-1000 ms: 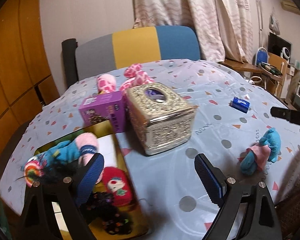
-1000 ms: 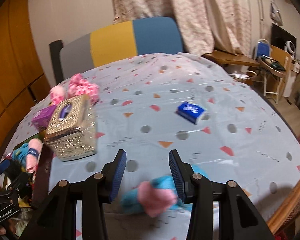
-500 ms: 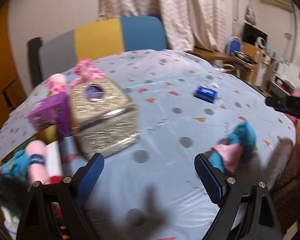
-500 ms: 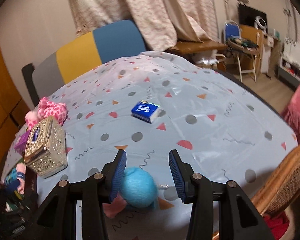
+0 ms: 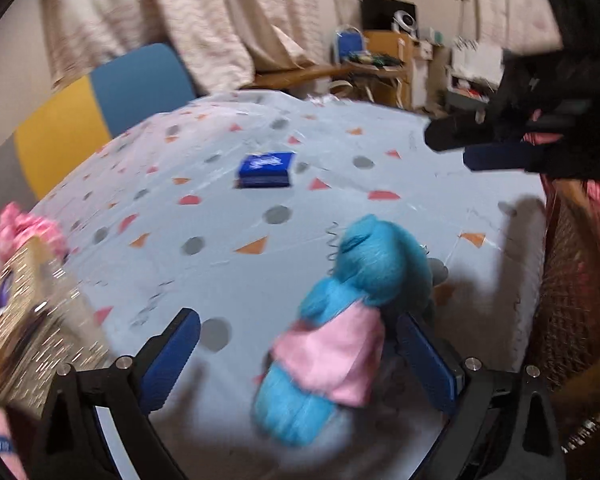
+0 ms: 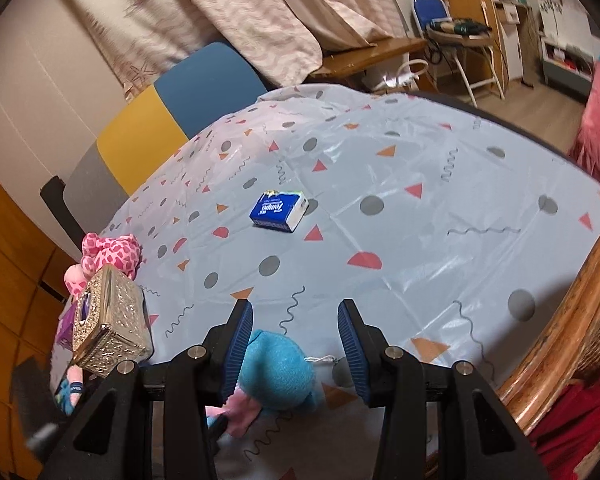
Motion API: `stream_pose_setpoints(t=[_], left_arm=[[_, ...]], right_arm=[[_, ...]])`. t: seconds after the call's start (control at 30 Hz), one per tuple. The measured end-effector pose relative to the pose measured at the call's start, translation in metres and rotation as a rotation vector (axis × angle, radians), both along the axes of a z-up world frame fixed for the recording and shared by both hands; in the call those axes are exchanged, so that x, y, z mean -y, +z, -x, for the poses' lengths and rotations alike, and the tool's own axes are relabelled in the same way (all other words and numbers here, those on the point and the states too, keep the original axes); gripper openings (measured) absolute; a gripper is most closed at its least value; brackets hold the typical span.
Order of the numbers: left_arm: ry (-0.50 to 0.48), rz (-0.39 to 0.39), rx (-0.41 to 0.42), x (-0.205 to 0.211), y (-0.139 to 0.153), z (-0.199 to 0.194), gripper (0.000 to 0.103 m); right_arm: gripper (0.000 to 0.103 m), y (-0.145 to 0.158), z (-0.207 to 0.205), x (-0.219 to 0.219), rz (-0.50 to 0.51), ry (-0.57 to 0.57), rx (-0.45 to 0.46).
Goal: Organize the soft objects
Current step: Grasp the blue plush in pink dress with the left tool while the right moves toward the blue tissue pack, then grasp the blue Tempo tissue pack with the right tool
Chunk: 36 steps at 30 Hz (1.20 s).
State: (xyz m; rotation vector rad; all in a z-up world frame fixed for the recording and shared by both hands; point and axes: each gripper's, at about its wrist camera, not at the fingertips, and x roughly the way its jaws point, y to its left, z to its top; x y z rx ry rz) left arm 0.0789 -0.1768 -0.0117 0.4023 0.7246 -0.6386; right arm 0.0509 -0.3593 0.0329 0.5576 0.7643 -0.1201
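Note:
A blue plush toy with a pink dress [image 5: 340, 320] lies on the patterned tablecloth [image 5: 220, 208]. My left gripper [image 5: 300, 356] is open and the toy lies between its fingers, nearer the right one. My right gripper [image 6: 296, 344] is open above the same toy [image 6: 280, 372], whose blue head shows between its fingers. The right gripper also shows in the left wrist view [image 5: 496, 144] at the upper right. A pink spotted plush [image 6: 112, 252] lies at the table's far left.
A blue tissue pack [image 6: 278, 210] lies mid-table. A gold tissue box [image 6: 108, 328] stands at the left, with a purple box [image 6: 64, 332] behind it. A wicker chair [image 6: 572, 320] is at the right edge. A colour-block chair [image 6: 160, 116] stands behind the table.
My left gripper has swung right, from the tray and gold box over to the blue plush, which now lies between its fingers. My right gripper has lifted and turned right above the toy.

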Motion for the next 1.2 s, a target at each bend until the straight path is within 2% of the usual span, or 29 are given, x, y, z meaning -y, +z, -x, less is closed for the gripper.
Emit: stream_pose_setpoints(t=[0.03,0.07,0.1,0.13,0.17,0.23,0.3,0.4,0.5,0.57,0.63,0.67,0.7,0.73,0.93,1.03,1.2], left_arm=[[-0.019,-0.022,-0.007,0.012,-0.007,-0.005,0.099],[-0.031,-0.033,-0.013,0.02,-0.014,-0.01,0.094],[-0.039,-0.034,-0.02,0.025,-0.018,-0.014,0.082],[-0.056,-0.026,-0.047,0.031,-0.025,-0.018,0.036],[-0.065,-0.025,-0.08,0.034,-0.03,-0.021,0.031],[-0.045,-0.004,-0.127,0.031,-0.035,-0.026,0.029],[0.001,0.063,-0.152,0.013,-0.032,-0.027,0.029],[0.121,0.093,-0.159,-0.02,-0.032,-0.031,0.029],[0.288,0.112,-0.14,-0.066,-0.037,-0.033,0.032],[0.339,0.121,-0.141,-0.085,-0.043,-0.034,0.034],[0.34,0.144,-0.139,-0.096,-0.047,-0.034,0.034],[0.331,0.154,-0.141,-0.098,-0.048,-0.035,0.034],[0.327,0.163,-0.142,-0.099,-0.049,-0.034,0.034],[0.324,0.171,-0.141,-0.099,-0.05,-0.034,0.034],[0.311,0.183,-0.138,-0.1,-0.052,-0.033,0.034],[0.308,0.185,-0.133,-0.102,-0.052,-0.033,0.034],[0.309,0.194,-0.134,-0.101,-0.054,-0.035,0.035]], right_arm=[[0.045,0.0,-0.001,0.0,-0.001,0.001,-0.002],[0.045,0.0,-0.002,-0.001,0.001,0.002,-0.005],[0.045,-0.001,-0.003,-0.002,0.004,0.006,-0.011],[0.045,-0.001,-0.004,-0.003,0.006,0.01,-0.016],[0.045,-0.002,-0.004,-0.004,0.009,0.013,-0.02],[0.045,-0.002,-0.007,-0.005,0.022,0.02,-0.033],[0.045,-0.002,-0.011,-0.007,0.038,0.038,-0.051],[0.045,0.001,-0.025,-0.011,0.052,0.073,-0.071],[0.045,0.006,-0.048,-0.015,0.043,0.117,-0.077],[0.045,0.01,-0.071,-0.022,0.074,0.169,-0.089],[0.045,0.008,-0.1,-0.033,0.147,0.25,-0.116],[0.053,0.007,-0.111,-0.038,0.187,0.285,-0.13],[0.066,0.003,-0.129,-0.044,0.251,0.329,-0.156],[0.07,-0.001,-0.144,-0.048,0.292,0.363,-0.178],[0.071,-0.029,-0.216,-0.052,0.463,0.454,-0.293],[0.071,-0.045,-0.248,-0.049,0.495,0.487,-0.354],[0.078,-0.068,-0.285,-0.054,0.562,0.548,-0.419]])
